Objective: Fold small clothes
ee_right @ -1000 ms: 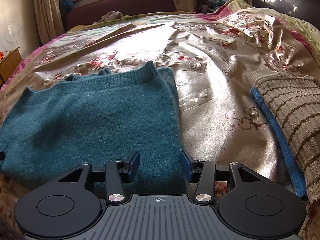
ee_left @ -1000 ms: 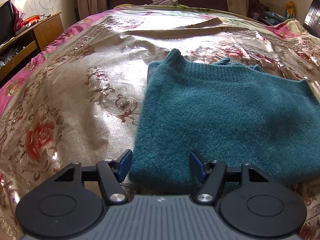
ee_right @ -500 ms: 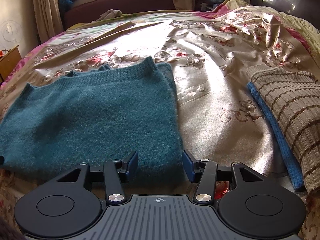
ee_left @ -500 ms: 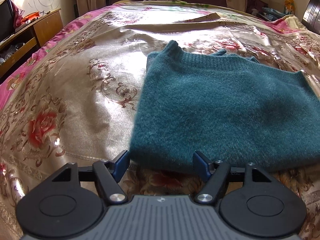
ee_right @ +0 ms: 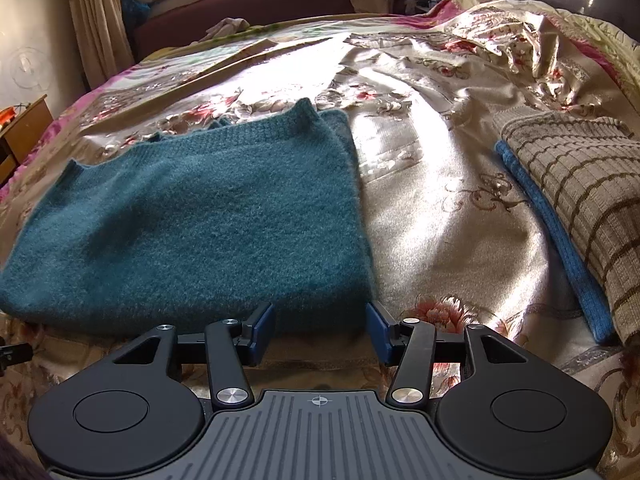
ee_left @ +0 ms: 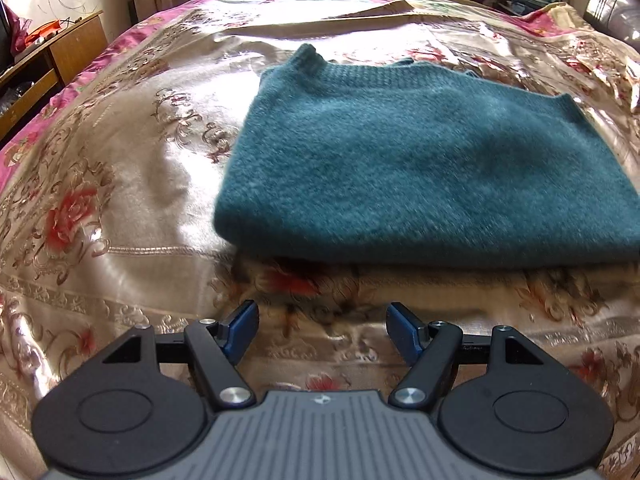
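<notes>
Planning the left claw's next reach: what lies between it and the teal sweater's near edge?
Only bare floral bedspread, seen in the left wrist view. The open left claw hangs short of the teal sweater, apart from it.

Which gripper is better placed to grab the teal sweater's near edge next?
Right, probably. The right gripper is open, right at the teal sweater's near edge; the left gripper, also open, sits farther back over bare bedspread.
</notes>
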Demonstrator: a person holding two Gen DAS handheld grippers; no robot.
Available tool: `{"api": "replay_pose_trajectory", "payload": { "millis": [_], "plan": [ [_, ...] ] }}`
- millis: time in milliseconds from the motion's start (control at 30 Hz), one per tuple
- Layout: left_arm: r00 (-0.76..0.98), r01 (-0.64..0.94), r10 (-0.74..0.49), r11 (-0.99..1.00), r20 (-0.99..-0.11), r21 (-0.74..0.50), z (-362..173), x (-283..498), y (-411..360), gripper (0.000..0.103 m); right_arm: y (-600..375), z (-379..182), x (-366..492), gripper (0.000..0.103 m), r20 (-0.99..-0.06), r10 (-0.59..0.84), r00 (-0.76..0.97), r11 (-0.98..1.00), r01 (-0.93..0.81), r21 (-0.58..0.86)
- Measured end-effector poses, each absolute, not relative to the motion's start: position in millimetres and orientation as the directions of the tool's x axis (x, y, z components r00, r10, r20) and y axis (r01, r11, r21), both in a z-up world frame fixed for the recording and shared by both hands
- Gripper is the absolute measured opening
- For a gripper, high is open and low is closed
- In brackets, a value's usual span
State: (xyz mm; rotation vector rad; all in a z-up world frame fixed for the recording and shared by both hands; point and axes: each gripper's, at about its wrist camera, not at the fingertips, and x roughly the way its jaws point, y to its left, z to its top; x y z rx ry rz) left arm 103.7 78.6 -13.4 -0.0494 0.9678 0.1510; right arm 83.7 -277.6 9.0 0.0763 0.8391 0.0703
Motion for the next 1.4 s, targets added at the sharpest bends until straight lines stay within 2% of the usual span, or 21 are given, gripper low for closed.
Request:
{"api": "replay_pose_trajectory", "payload": {
  "millis": [633,1400],
  "plan": [
    [0.549,-0.101,0.137,0.990,-0.824,0.097,-17.4,90.0,52.5,0.075,-284.2,-5.3,68.8,0.052,-0.761,0.121,0.637,0.990,-0.019,0.141],
    [0.554,-0.078,0.146,0.989,-0.819,0.123,-19.4,86.9,45.0,0.075,-288.9,-6.1,68.3,0.054,-0.764,0.137,0.631,0.986,-0.008,0.169]
  ]
}}
